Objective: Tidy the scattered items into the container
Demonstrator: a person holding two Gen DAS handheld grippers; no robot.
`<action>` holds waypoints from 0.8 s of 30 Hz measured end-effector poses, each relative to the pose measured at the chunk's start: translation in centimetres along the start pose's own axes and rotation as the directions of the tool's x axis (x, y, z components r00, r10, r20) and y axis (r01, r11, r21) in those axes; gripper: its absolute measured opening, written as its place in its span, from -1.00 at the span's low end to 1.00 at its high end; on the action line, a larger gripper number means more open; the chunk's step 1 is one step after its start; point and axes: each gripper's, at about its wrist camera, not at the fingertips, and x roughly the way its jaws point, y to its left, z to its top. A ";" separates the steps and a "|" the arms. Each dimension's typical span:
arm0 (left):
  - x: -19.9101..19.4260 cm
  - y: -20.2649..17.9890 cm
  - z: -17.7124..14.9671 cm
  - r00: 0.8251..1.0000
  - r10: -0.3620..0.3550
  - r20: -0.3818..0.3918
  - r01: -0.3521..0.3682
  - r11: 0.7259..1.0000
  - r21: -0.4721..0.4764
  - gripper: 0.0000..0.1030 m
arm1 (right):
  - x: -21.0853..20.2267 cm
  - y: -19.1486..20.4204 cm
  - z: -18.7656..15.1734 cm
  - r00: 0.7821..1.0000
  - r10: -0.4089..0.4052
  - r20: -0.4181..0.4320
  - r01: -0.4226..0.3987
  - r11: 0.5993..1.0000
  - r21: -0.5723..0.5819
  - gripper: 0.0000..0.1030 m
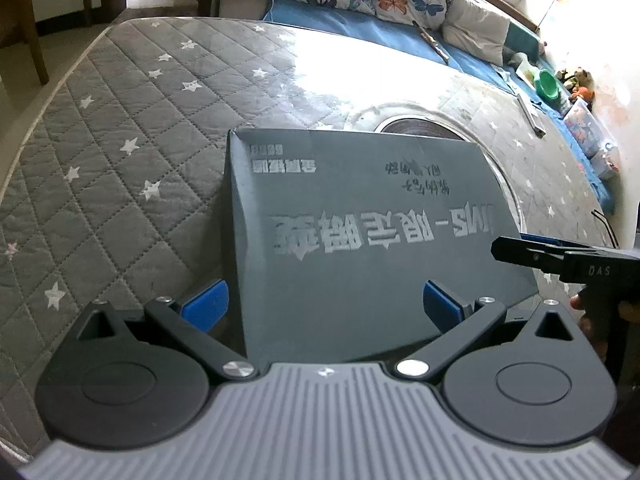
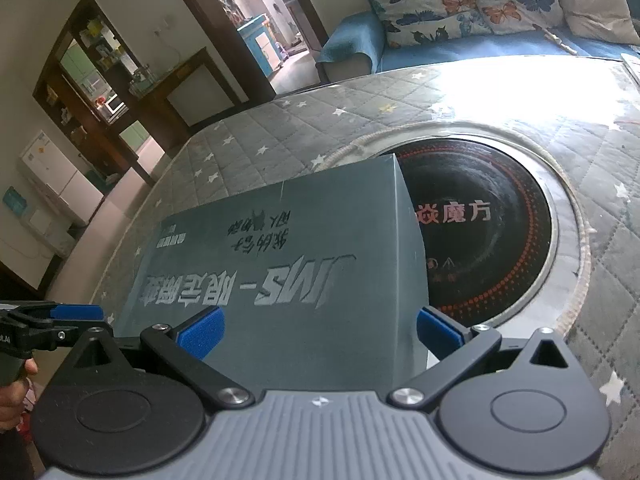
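Beside the box (image 2: 280, 256), only right view shows cooktop (image 2: 488, 232).

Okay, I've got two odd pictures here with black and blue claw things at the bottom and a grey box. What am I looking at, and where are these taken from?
Each picture comes from a camera mounted on a hand-held gripper, looking forward along its two blue-padded fingers. A person holds one in each hand. The left gripper and the right gripper are both open, their pads either side of a dark grey box with printed lettering; whether the pads touch it is unclear. The box sits on a quilted star-patterned cover, partly over a round black hob. Behind is a blue sofa with butterfly cushions.
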 end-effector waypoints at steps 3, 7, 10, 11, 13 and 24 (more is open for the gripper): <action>-0.6 0.2 -1.0 1.000 0.012 0.016 -0.012 1.000 -0.001 1.00 | -0.6 0.0 -0.9 1.000 -0.014 0.010 0.014 1.000 -0.019 1.00; -1.6 0.5 -2.4 0.998 0.043 0.054 -0.042 0.999 -0.003 1.00 | -1.4 0.1 -2.2 0.999 -0.033 0.024 0.034 0.998 -0.046 1.00; -2.2 0.9 -3.5 0.995 0.062 0.076 -0.062 0.998 -0.007 1.00 | -2.0 0.1 -3.2 0.998 -0.047 0.035 0.049 0.997 -0.066 1.00; -2.3 1.0 -3.8 0.994 0.070 0.082 -0.070 0.998 -0.008 1.00 | -2.2 0.1 -3.5 0.998 -0.052 0.039 0.055 0.996 -0.073 1.00; -2.5 1.1 -4.5 0.992 0.090 0.092 -0.090 0.996 -0.006 1.00 | -2.6 0.1 -4.1 0.997 -0.061 0.047 0.065 0.994 -0.086 1.00; -2.8 3.1 -7.5 0.968 0.206 0.145 -0.205 0.979 -0.023 1.00 | -4.6 -1.0 -7.6 0.991 -0.105 0.082 0.115 0.986 -0.120 1.00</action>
